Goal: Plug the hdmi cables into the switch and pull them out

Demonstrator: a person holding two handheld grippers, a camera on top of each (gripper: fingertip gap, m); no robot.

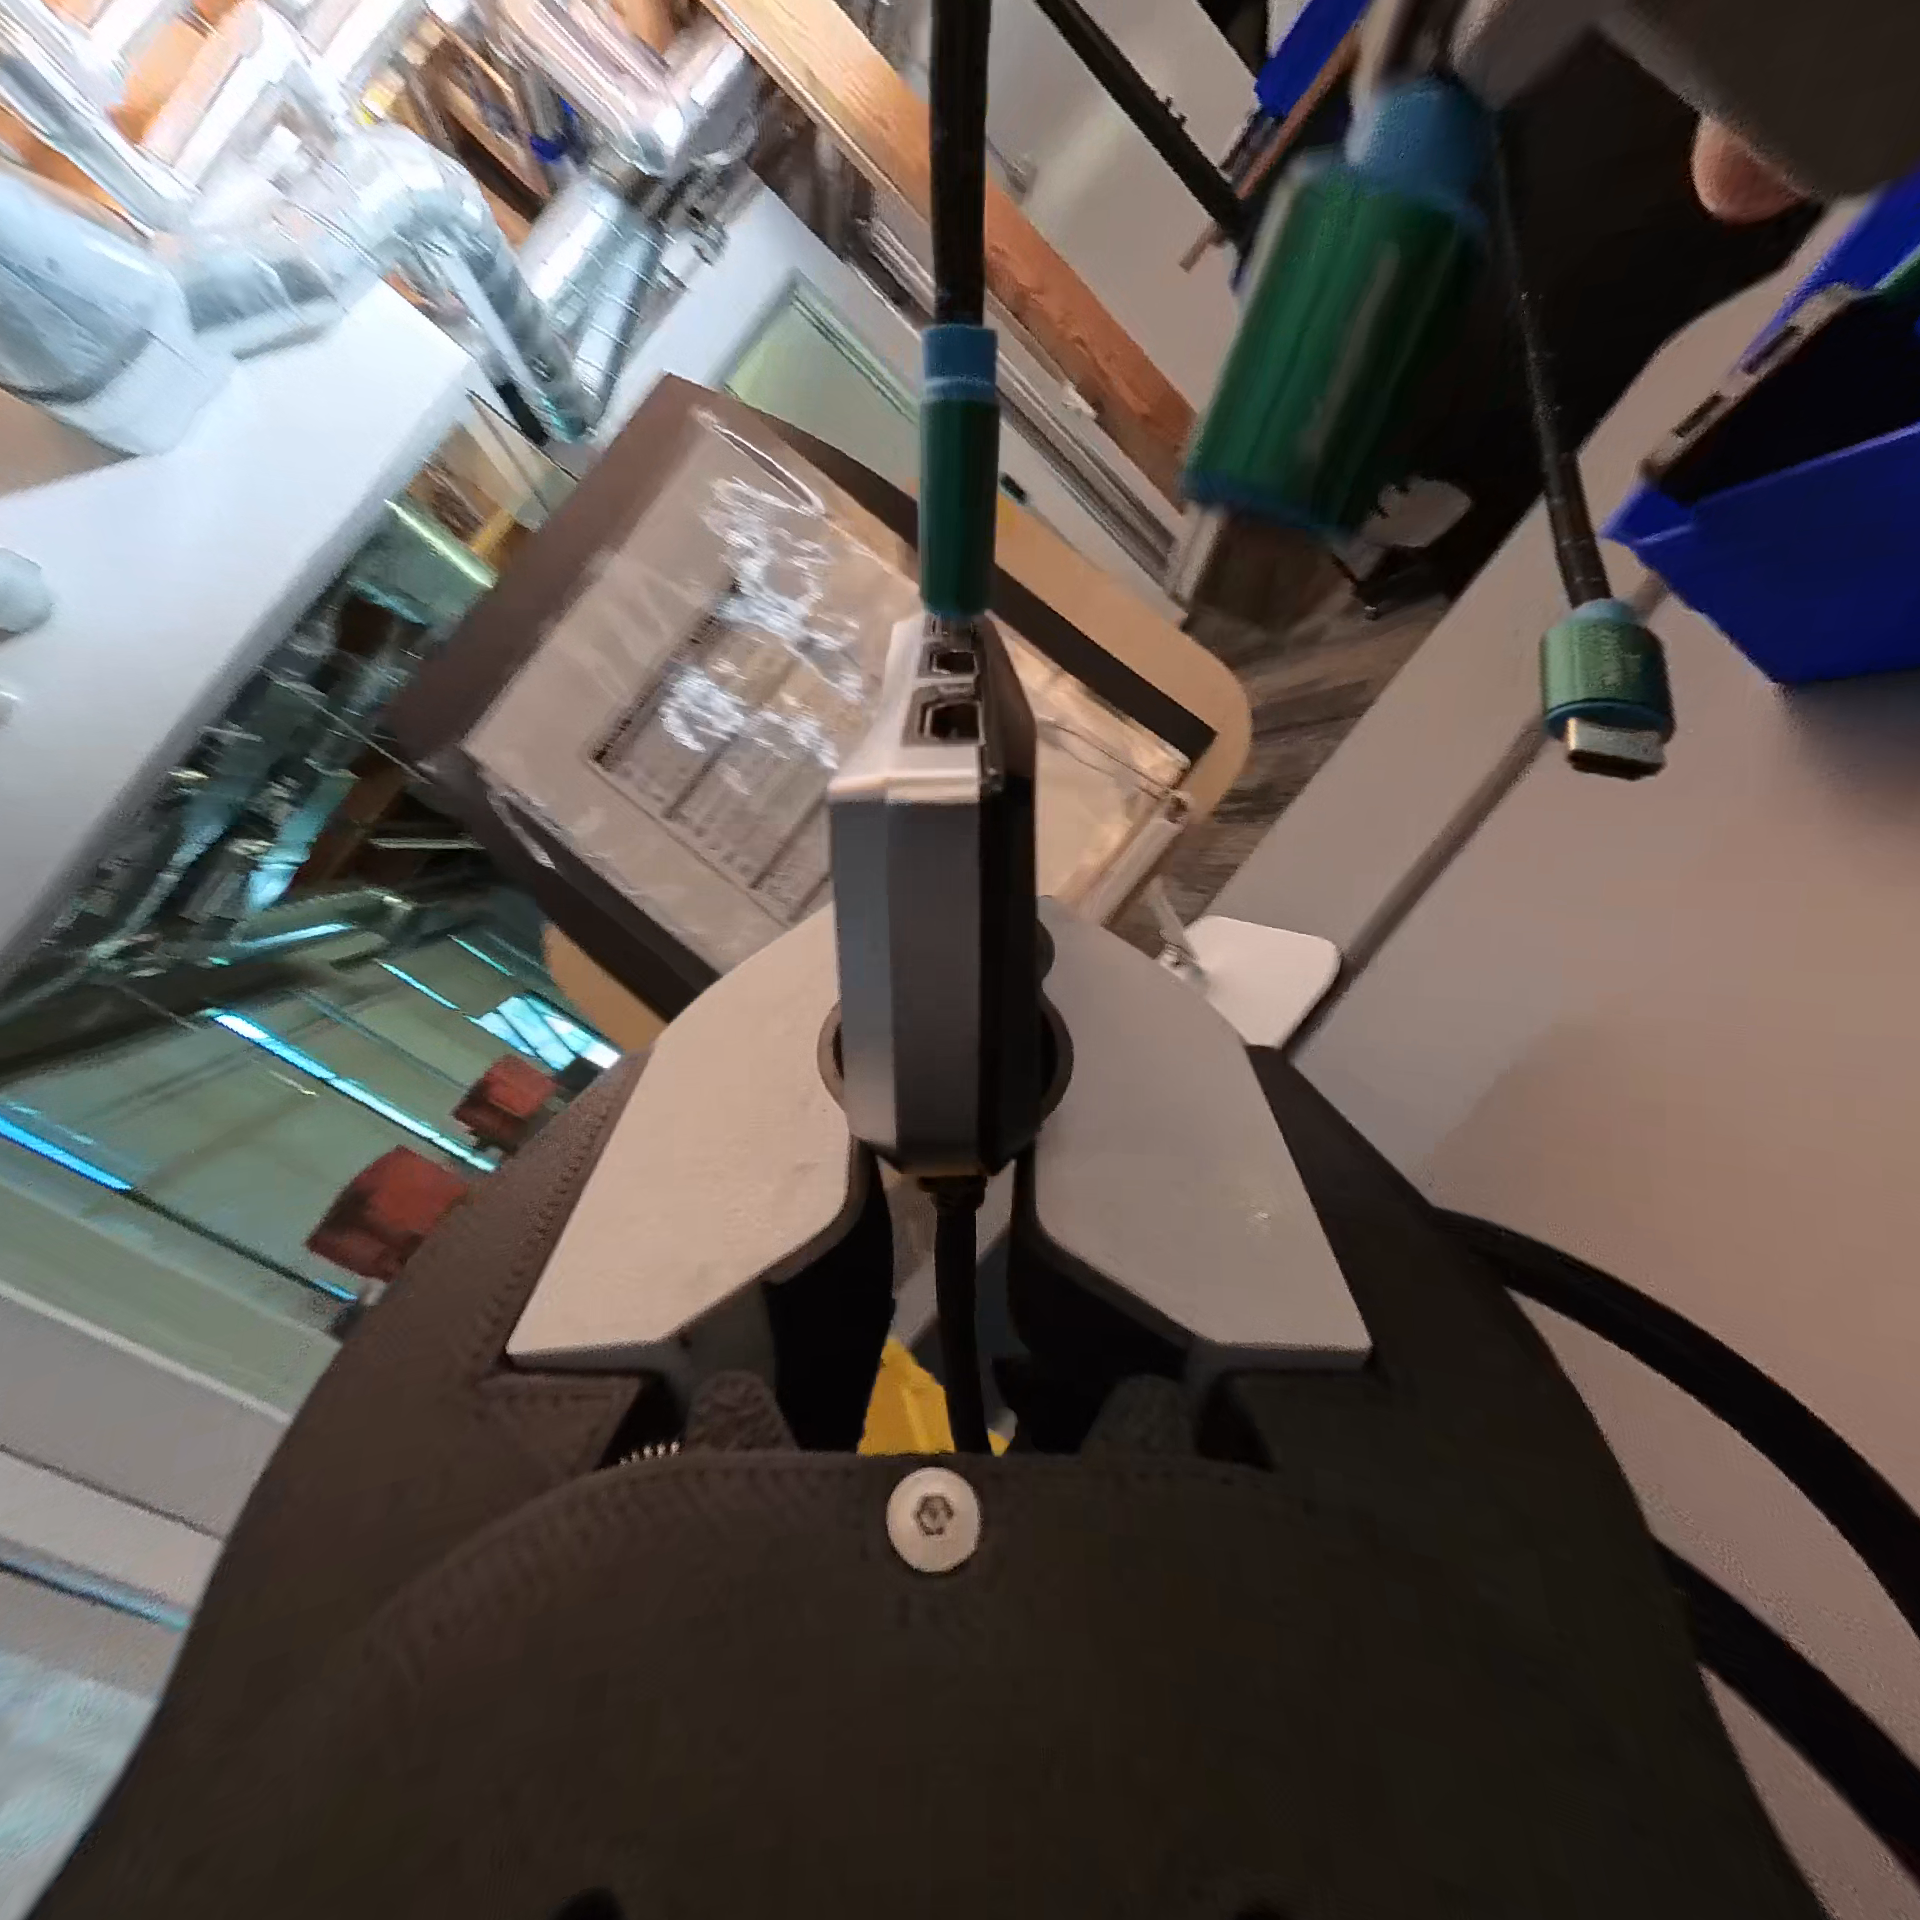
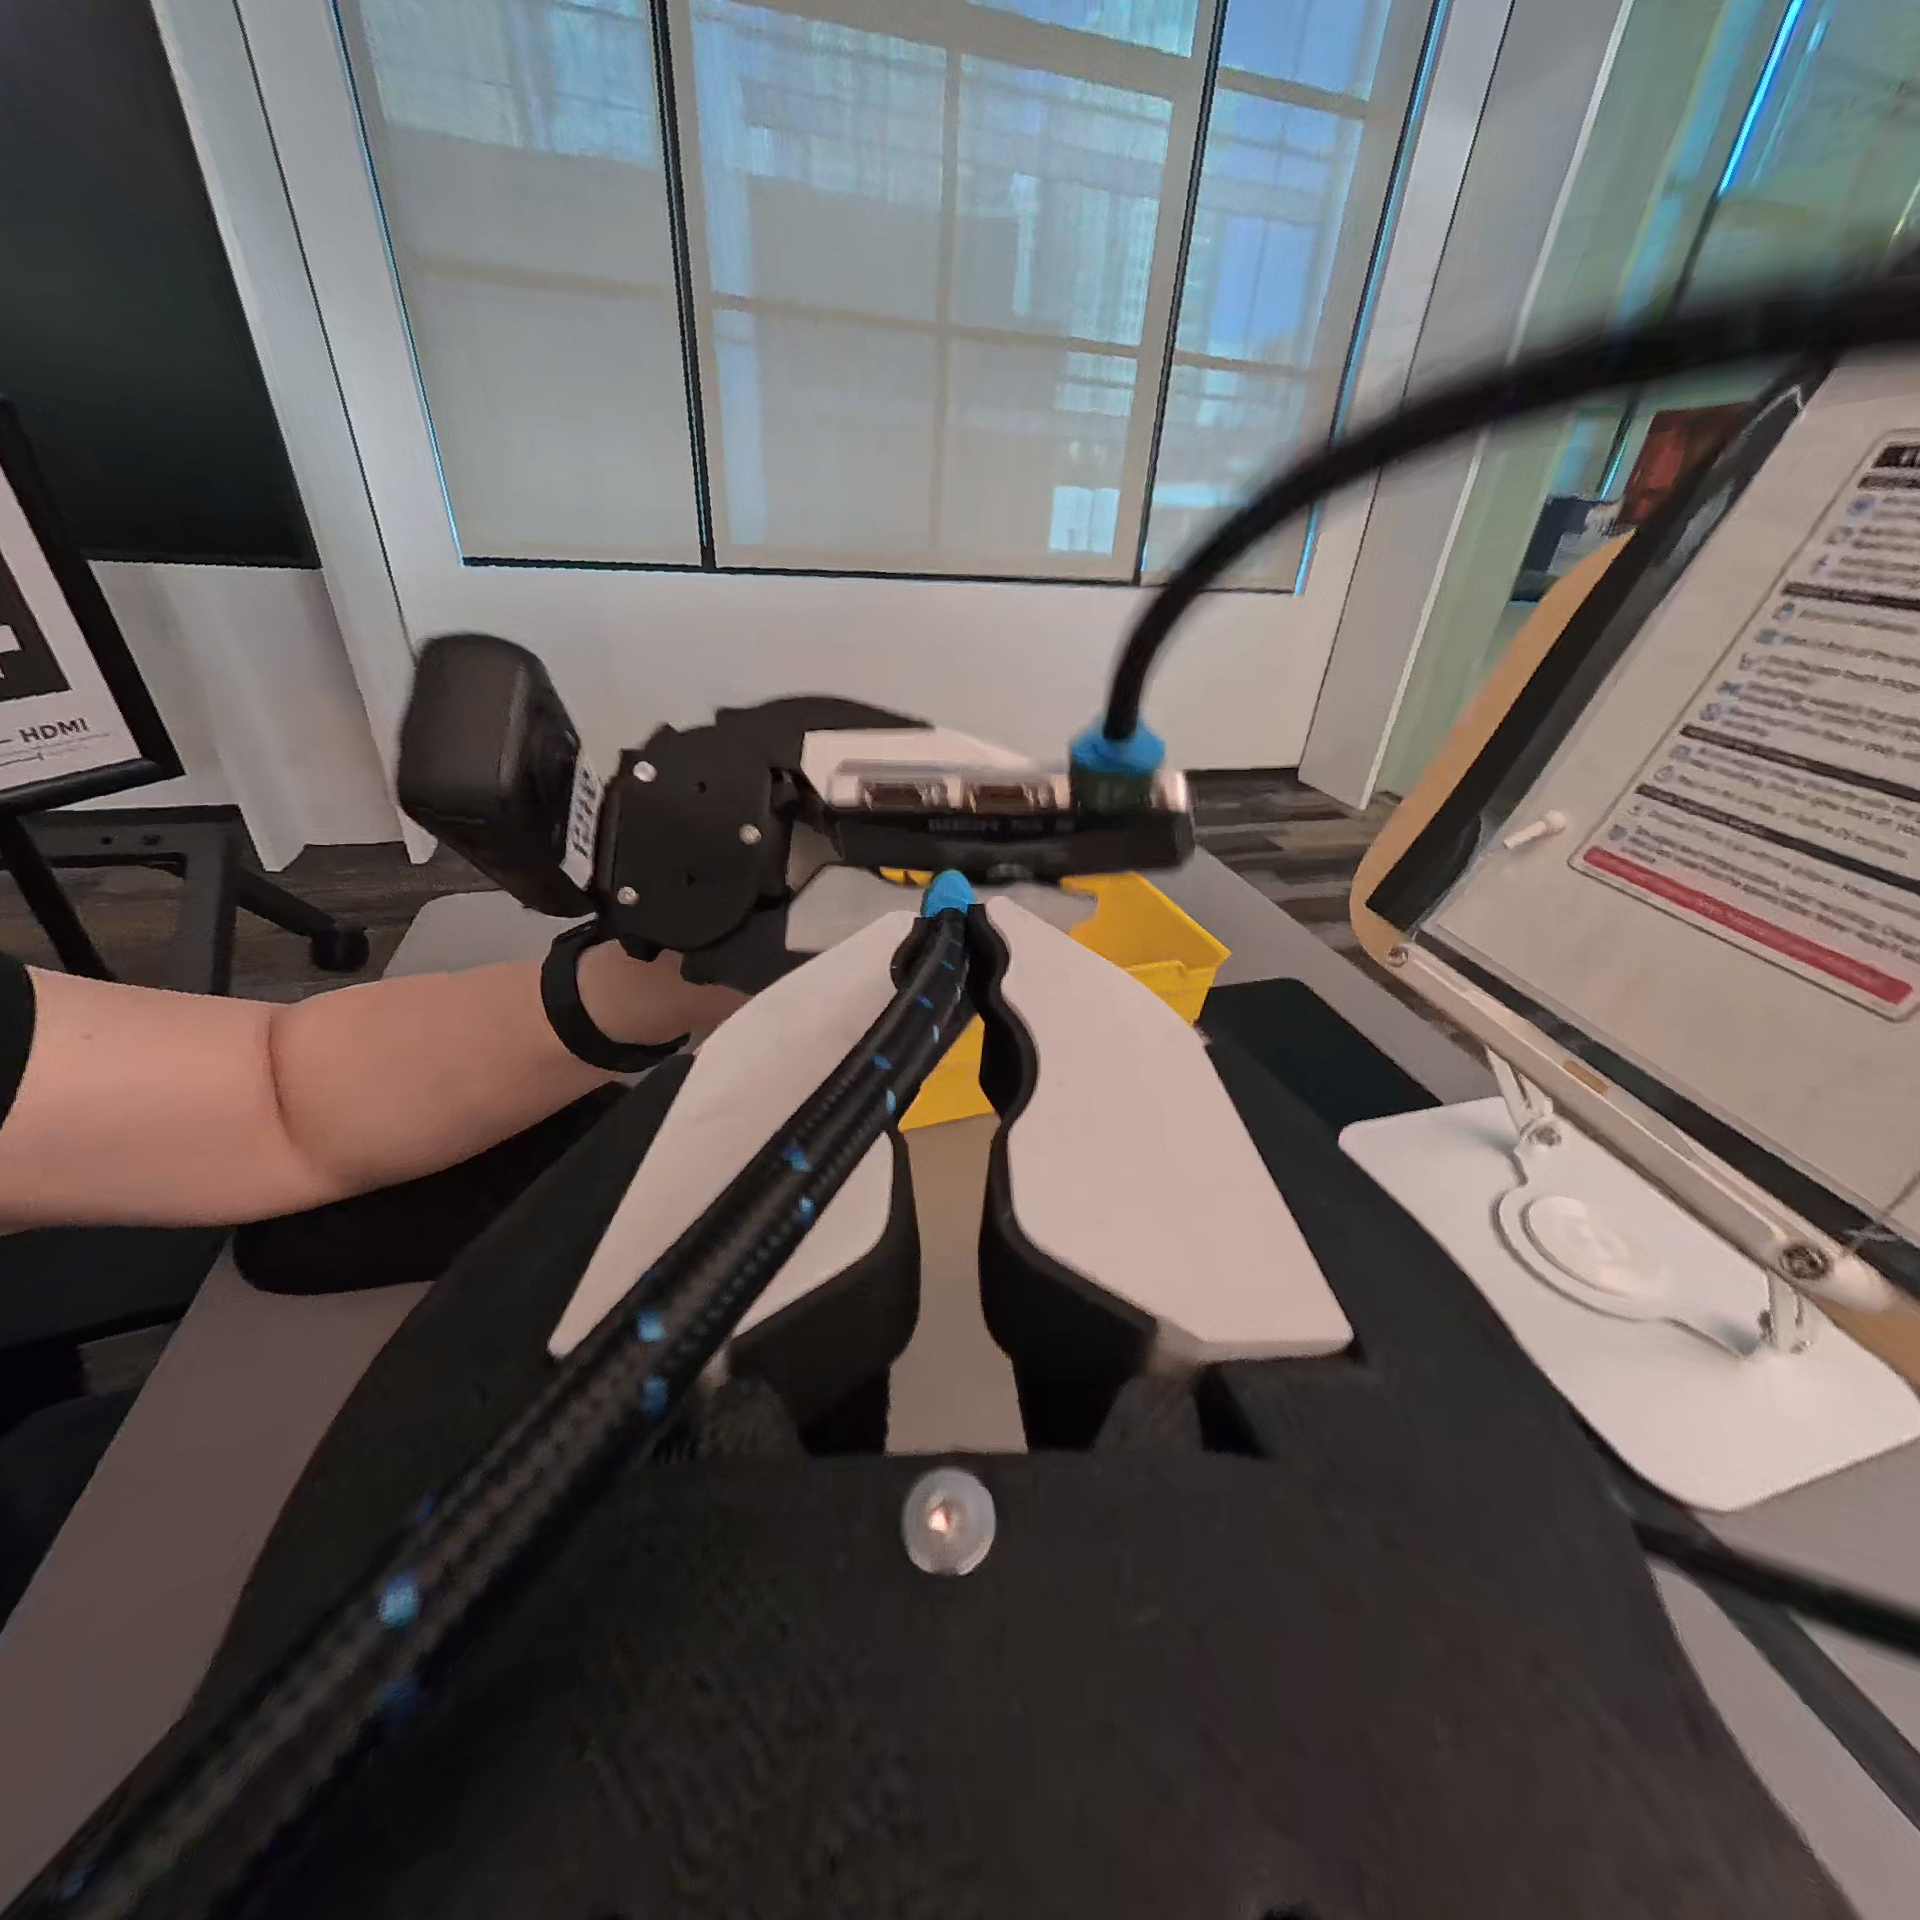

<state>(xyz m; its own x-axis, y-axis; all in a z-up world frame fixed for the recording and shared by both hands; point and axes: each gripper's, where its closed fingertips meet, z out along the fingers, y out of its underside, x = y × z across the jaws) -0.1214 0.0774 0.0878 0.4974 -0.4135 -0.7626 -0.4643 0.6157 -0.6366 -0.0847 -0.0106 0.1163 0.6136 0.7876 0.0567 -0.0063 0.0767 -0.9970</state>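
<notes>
My left gripper point(image 1: 940, 1039) is shut on the grey-and-black hdmi switch point(image 1: 914, 935), holding it edge-on in the air. A green-and-blue hdmi plug point(image 1: 956, 488) sits in the far port, and two nearer ports point(image 1: 940, 717) are empty. A black cable point(image 1: 958, 1309) leaves the switch's near end. In the right wrist view the switch point(image 2: 997, 821) is level in the left gripper point(image 2: 800, 800), with the plugged cable point(image 2: 1117, 769) at its right end. My right gripper point(image 2: 951, 930) is shut on a second hdmi cable point(image 2: 727, 1236) just below the switch; only its blue collar point(image 2: 948, 891) shows. That plug point(image 1: 1340, 312) looks blurred.
Another loose hdmi plug point(image 1: 1605, 686) hangs at the right beside a blue bin point(image 1: 1787, 561). A yellow bin point(image 2: 1153, 951) sits on the grey table under the switch. A tilted sign stand point(image 2: 1662, 727) on a white base stands at the right. A person's forearm point(image 2: 312, 1081) reaches from the left. The grippers' ends are close to 10 cm from one another.
</notes>
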